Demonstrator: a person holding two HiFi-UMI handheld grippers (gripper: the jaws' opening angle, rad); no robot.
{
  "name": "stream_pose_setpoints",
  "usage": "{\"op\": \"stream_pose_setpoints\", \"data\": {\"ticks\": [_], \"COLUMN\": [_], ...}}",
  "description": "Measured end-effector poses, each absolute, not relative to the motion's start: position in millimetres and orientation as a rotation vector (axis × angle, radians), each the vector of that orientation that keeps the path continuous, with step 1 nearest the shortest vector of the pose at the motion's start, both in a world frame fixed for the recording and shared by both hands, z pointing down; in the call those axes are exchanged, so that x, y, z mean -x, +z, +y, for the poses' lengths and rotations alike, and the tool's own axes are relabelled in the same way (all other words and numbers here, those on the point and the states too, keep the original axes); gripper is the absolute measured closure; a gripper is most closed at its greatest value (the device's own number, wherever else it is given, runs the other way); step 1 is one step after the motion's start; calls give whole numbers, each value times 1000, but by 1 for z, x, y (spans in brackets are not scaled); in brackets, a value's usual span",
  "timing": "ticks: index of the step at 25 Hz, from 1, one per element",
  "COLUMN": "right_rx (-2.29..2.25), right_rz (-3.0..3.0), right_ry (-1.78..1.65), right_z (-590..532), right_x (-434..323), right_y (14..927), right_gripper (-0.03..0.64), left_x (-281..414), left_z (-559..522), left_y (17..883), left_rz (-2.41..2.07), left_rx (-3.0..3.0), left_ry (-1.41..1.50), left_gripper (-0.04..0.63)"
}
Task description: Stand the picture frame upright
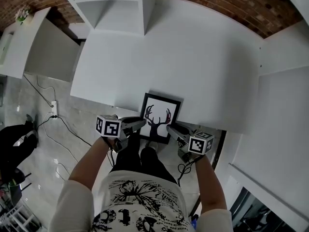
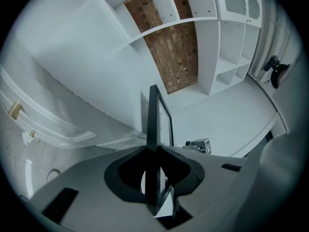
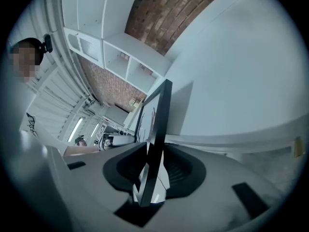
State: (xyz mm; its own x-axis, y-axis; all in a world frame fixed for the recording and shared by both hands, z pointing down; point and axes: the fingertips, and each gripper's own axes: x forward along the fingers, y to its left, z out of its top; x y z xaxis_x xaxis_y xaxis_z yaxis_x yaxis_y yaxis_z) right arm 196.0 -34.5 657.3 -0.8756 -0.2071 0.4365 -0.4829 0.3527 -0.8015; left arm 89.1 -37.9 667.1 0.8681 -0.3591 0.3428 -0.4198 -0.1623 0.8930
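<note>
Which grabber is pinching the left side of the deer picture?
The left gripper: it clamps the left edge of the picture frame. The right gripper clamps the opposite, right edge.

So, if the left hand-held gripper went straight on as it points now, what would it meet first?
The picture frame, clamped between its jaws; beyond it, probably the right hand-held gripper on the opposite edge, though depth is unclear.
</note>
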Motion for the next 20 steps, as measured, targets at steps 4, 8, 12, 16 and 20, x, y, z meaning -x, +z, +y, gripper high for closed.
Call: {"op": "stream_pose_setpoints", "data": {"ticks": [4, 8, 12, 16, 20], "right_rx": [-536, -469, -412, -374, -364], "right_rz": [-2418, -2487, -2549, -2593, -2629], "right_ry": [1522, 1501, 1404, 1292, 1199], "right_z": [-27, -19, -12, -6, -7], "right_x": [-197, -202, -205, -206, -202], "right_y": [635, 605, 577, 552, 530], "right_gripper": [509, 518, 519, 520, 520], "left_x": [-91, -94, -101, -101, -97], "left_z": [-30, -22, -12, -2, -1], "left_y": [649, 618, 586, 559, 534], "left_rz": [-577, -593, -583, -628, -676], "left_rx": [-1797, -1864, -1925, -1997, -2069], "left_ry": [28, 15, -31, -52, -78], "left_gripper": [505, 505, 506, 506, 506]}}
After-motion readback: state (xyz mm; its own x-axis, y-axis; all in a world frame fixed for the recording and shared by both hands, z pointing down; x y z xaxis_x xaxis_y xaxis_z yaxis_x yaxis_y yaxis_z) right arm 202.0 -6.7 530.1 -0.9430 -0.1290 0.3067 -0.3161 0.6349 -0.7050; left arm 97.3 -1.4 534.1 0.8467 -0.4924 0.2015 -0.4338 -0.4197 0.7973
